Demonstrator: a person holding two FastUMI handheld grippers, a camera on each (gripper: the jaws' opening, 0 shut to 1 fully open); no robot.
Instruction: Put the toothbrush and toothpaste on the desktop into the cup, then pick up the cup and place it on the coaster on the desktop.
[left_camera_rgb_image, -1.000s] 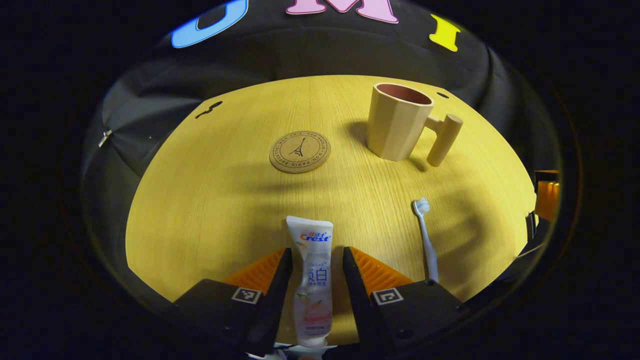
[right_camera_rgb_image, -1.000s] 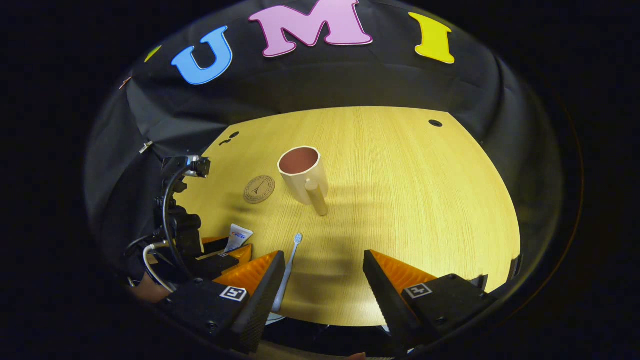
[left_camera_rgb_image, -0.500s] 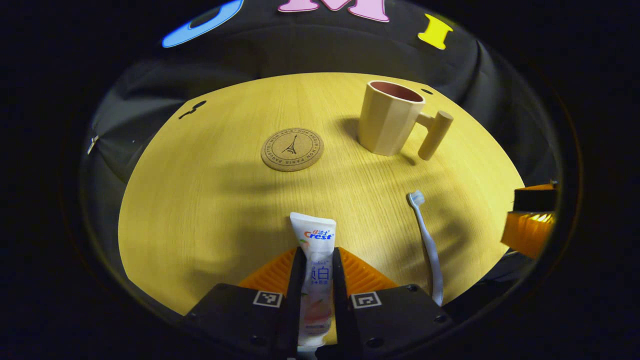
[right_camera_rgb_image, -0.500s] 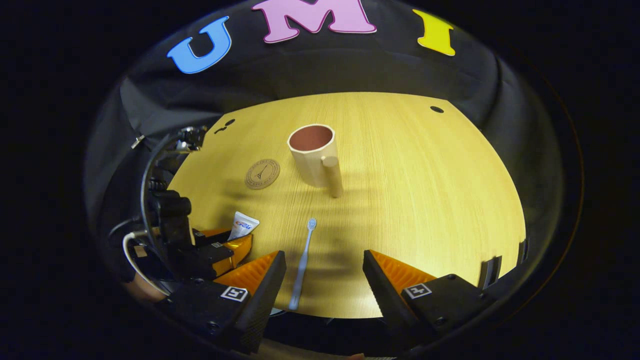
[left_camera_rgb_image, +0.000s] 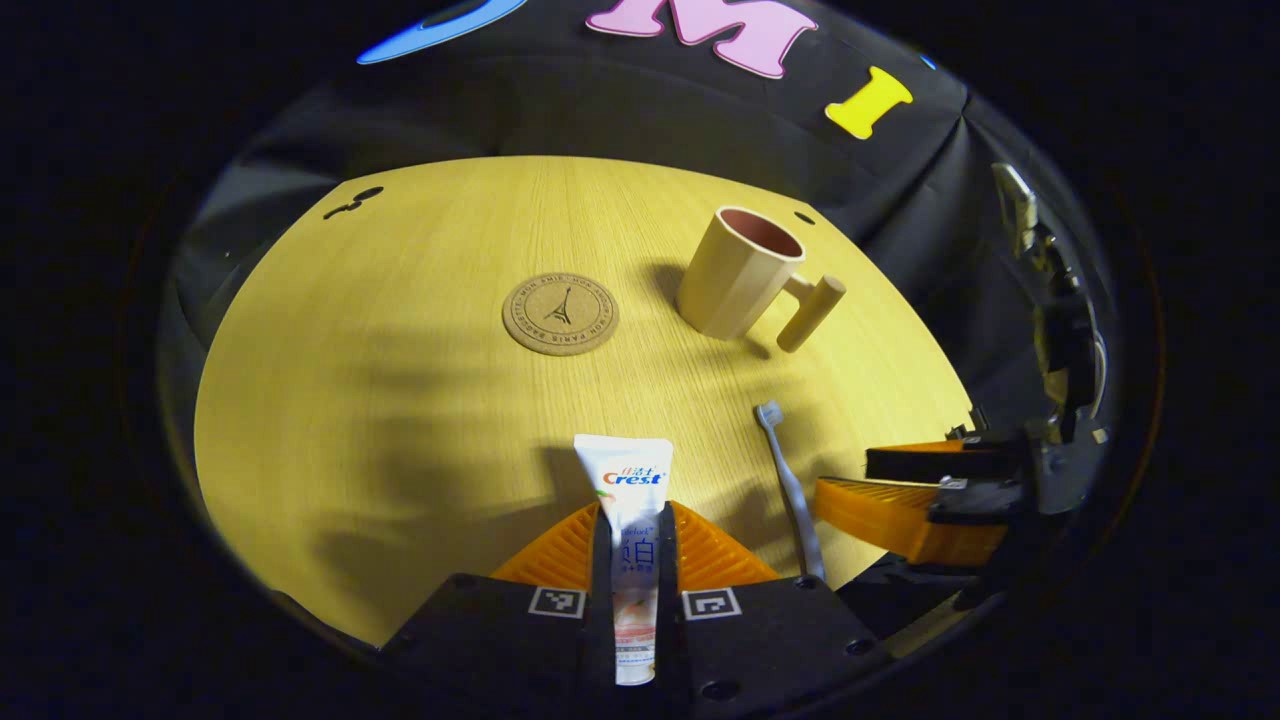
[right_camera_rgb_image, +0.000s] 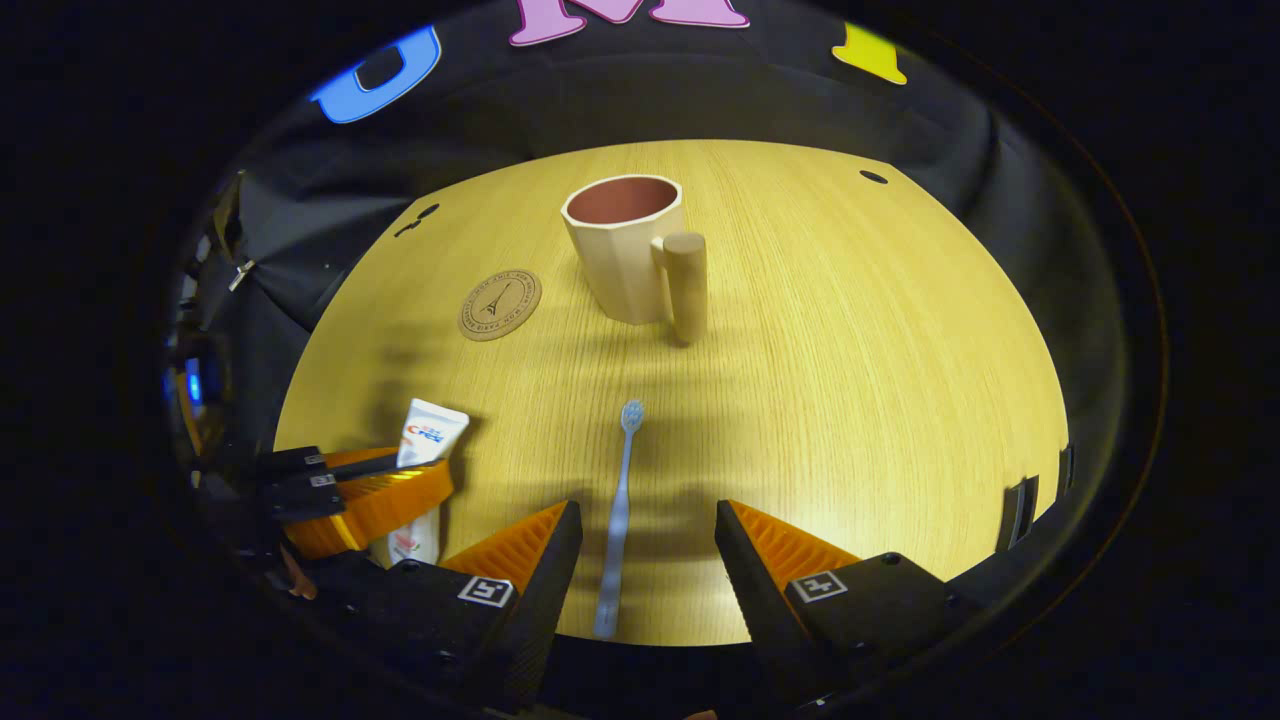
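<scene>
Left gripper (left_camera_rgb_image: 632, 535): fingers pressed onto the toothpaste (left_camera_rgb_image: 630, 500), pinching the tube at mid-length near the surface's near edge; crimped end pointing toward the cup (left_camera_rgb_image: 735, 272). Right gripper (right_camera_rgb_image: 645, 545): fingers spread, straddling the handle of the toothbrush (right_camera_rgb_image: 617, 505), which lies flat on the surface (right_camera_rgb_image: 850, 380) by the near edge, bristles toward the cup.

Handling, as judged: the tube is light and soft, so it will dent and may bend beyond the grip; a hold on its stiffer lower body, near the cap, suits it best. The toothbrush is light, stiff, thin and low-lying, hence liable to slip or roll; its mid-handle is the sensible place to grasp.

The cup stands upright mid-surface toward the far edge, handle on its right; the coaster (left_camera_rgb_image: 560, 314) lies bare just to its left.

The right gripper view looks into the cup's seemingly empty mouth and shows the brush handle's full length; the left gripper view shows the tube's clamped faces.
</scene>
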